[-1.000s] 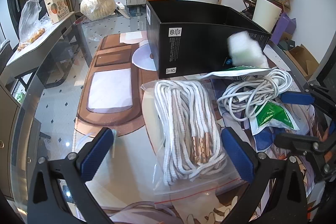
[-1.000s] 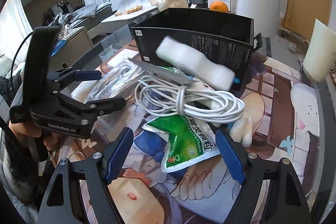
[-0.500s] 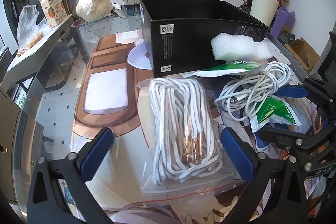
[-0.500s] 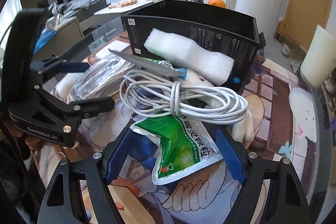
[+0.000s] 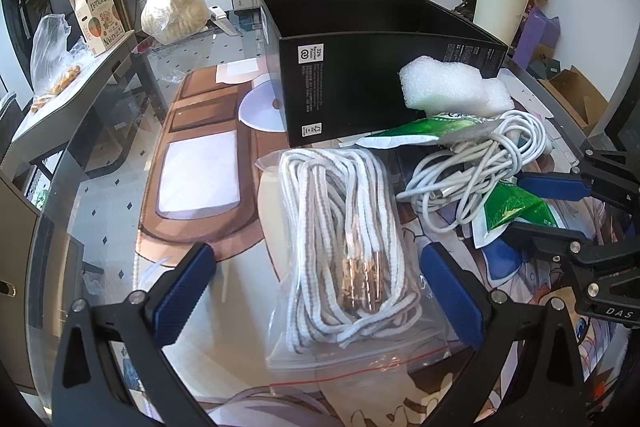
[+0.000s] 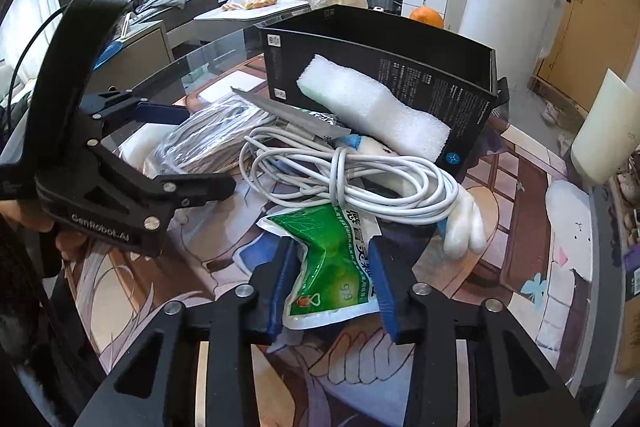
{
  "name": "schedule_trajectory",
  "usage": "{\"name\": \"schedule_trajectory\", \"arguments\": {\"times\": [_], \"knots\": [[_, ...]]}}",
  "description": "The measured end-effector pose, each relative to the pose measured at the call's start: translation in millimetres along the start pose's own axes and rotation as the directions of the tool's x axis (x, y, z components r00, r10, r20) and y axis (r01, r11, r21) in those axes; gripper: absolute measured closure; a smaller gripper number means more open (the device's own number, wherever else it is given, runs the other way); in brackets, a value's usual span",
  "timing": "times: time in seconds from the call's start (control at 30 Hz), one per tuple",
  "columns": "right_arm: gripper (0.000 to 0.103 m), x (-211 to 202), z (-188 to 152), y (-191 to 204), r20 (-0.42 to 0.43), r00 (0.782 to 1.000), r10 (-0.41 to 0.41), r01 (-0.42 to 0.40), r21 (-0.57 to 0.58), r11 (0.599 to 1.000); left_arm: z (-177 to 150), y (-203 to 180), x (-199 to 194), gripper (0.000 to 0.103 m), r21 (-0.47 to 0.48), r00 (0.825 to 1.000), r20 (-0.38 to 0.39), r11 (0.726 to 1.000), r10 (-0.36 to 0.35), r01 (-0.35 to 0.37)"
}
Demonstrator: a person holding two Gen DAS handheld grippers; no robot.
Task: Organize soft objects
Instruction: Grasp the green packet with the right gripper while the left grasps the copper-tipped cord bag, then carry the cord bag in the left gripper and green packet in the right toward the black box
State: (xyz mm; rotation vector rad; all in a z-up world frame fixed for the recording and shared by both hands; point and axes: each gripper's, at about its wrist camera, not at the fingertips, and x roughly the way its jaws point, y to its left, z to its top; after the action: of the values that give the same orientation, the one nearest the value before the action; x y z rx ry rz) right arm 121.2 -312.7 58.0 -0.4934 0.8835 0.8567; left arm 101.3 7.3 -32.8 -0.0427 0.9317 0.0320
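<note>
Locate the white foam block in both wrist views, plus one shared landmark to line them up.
Left wrist: white foam block is upper right of centre, against the front wall of the black box, above the white cable bundle.
Right wrist: the foam block sits at centre, slanting along the box wall, behind the cable bundle.
Shared landmark: the black box.

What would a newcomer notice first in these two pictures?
Probably the right claw, its fingers closed on a green packet that lies partly under a coil of white cable. Behind them a white foam block leans against an open black box. The left claw stands open around a clear bag of white cord.
</note>
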Motion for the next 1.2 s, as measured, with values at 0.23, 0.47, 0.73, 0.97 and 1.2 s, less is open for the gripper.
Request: {"name": "schedule_trajectory", "arguments": {"times": [0.23,0.47,0.73,0.97,1.2], "knots": [[0.077,-11,2,-2,0.020,1.000,0.023,-0.023,0.009,1.000,0,0,0,0.000,0.001,1.000,-0.002,1.000,-0.002,0.002],[0.079,-27,2,-3,0.048,0.998,0.042,-0.043,0.014,0.999,-1,-1,-2,0.014,0.009,1.000,0.017,1.000,-0.020,0.020],[0.081,-44,5,-2,0.095,0.994,0.060,-0.061,0.010,0.998,-4,-3,-13,0.062,0.025,0.997,0.071,0.999,-0.042,0.041],[0.082,-56,9,-6,0.140,0.987,0.073,-0.077,0.024,0.997,-10,2,-28,0.068,0.015,0.992,0.121,0.999,-0.046,0.045],[0.082,-70,13,-12,0.215,0.973,0.081,-0.094,0.051,0.994,-11,15,-48,0.068,-0.027,0.984,0.173,0.999,-0.033,0.038]]}}
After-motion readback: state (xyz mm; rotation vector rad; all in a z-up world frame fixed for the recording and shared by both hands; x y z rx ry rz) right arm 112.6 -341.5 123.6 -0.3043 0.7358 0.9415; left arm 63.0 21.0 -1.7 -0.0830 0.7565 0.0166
